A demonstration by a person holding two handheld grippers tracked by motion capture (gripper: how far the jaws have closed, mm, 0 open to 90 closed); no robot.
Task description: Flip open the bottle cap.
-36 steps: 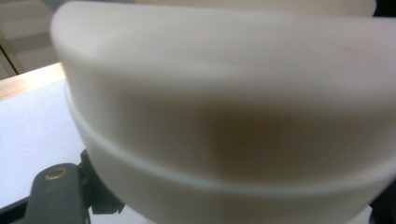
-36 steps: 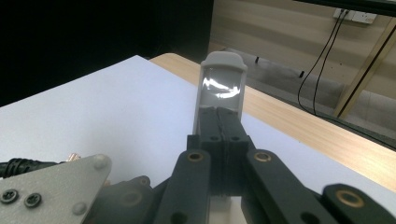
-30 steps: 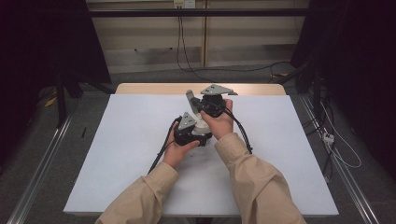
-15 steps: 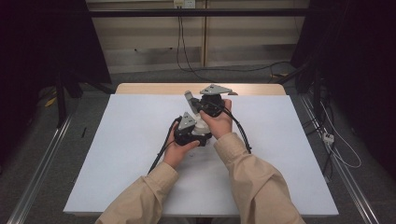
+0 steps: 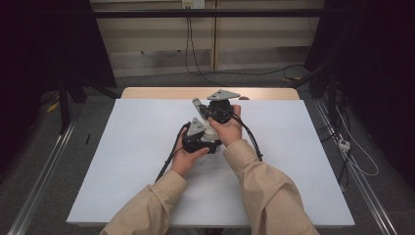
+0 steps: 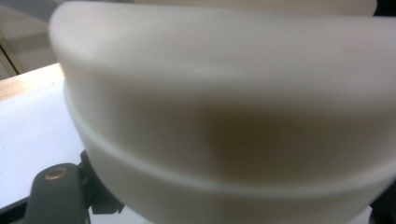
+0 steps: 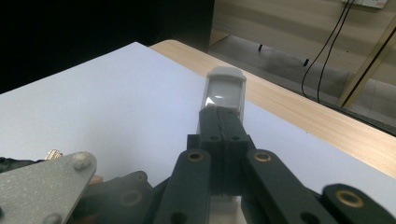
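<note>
2 claws meet above our white-sheeted worktop (image 5: 122, 161): our right claw (image 7: 223, 122) clamped on a small grey-white plastic piece (image 7: 225, 89), our left claw (image 5: 208, 133) closed against a blurred cream rounded object (image 6: 224, 116).

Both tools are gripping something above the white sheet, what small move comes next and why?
Probably ease the right tool away, drawing the grey-white piece off the white rounded body. Its jaws are shut on that piece, and the left tool seems to hold the body.
</note>
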